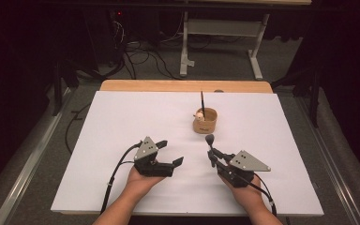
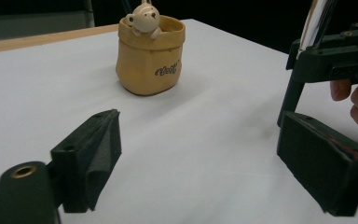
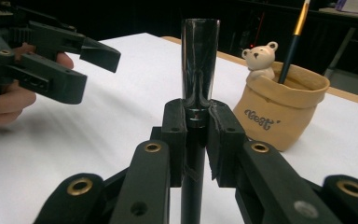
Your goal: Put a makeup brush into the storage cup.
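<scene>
While the right gripper (image 3: 198, 135) stands clamped on the makeup brush (image 3: 199, 60), holding it upright just short of the tan holder (image 1: 205, 120), I'd judge the step is getting that brush into the holder. Next it must be lifted over the rim and lowered beside the thin brush (image 1: 202, 101) already standing there. The left gripper (image 1: 172, 153) holds nothing, jaws spread wide.

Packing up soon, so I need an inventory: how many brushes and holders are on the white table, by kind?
Brushes: 2, one in the right gripper, one standing in the holder
Holders: 1, tan bear pot
Total: 3
</scene>
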`<state>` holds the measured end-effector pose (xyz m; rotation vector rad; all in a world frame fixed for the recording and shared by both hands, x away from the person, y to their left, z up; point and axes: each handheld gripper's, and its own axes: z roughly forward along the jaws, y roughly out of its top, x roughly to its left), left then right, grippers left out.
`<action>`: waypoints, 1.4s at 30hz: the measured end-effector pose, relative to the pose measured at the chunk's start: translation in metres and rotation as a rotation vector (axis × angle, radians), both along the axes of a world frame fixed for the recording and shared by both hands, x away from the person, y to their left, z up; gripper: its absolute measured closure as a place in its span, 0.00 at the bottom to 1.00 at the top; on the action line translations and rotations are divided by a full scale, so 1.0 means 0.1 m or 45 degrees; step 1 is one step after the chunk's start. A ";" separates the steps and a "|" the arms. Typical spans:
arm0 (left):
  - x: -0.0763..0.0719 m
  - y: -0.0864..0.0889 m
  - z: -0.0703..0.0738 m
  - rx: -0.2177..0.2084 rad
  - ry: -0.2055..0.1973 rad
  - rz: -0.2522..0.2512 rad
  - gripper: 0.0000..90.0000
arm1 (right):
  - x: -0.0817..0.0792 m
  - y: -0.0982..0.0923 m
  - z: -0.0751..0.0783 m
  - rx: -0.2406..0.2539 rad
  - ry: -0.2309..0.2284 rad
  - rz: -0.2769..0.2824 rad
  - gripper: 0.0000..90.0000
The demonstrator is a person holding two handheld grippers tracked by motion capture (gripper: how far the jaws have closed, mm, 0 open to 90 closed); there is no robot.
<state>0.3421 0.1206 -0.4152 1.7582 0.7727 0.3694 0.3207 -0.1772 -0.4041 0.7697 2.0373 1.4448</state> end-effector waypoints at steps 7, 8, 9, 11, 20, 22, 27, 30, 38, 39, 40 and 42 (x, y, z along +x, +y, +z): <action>0.00 0.00 0.00 -0.010 -0.004 -0.004 0.05 | 0.02 -0.07 0.02 0.021 0.000 -0.039 0.89; 0.00 0.00 -0.01 -0.012 -0.006 -0.007 0.04 | 0.03 -0.09 0.02 0.026 -0.002 -0.034 0.89; 0.00 0.00 -0.01 -0.013 -0.008 -0.010 0.03 | 0.03 -0.10 0.02 0.022 -0.009 -0.043 0.89; 0.01 0.00 -0.02 -0.004 -0.014 -0.015 0.02 | 0.04 -0.12 0.03 0.027 -0.011 -0.047 0.89; 0.00 0.02 -0.04 -0.002 -0.025 -0.008 0.00 | 0.06 -0.18 0.06 0.043 -0.026 -0.075 0.90; -0.01 0.03 -0.03 -0.004 -0.024 -0.004 0.00 | 0.07 -0.19 0.08 0.046 -0.024 -0.083 0.89; -0.02 0.05 0.00 -0.016 -0.022 0.015 0.00 | 0.14 -0.24 0.16 0.056 -0.022 -0.106 0.90; -0.03 0.07 0.02 -0.005 -0.016 0.014 0.00 | 0.19 -0.26 0.20 0.062 -0.018 -0.114 0.90; -0.07 0.16 0.05 0.023 -0.013 0.028 0.00 | 0.33 -0.26 0.29 0.085 -0.007 -0.133 0.90; -0.07 0.17 0.04 0.031 -0.013 0.028 0.00 | 0.35 -0.26 0.31 0.094 0.001 -0.136 0.90; -0.08 0.18 0.04 0.040 -0.011 0.025 0.00 | 0.36 -0.25 0.32 0.100 0.003 -0.139 0.90; -0.08 0.19 0.03 0.030 -0.011 0.026 0.00 | 0.40 -0.23 0.34 0.102 0.006 -0.142 0.90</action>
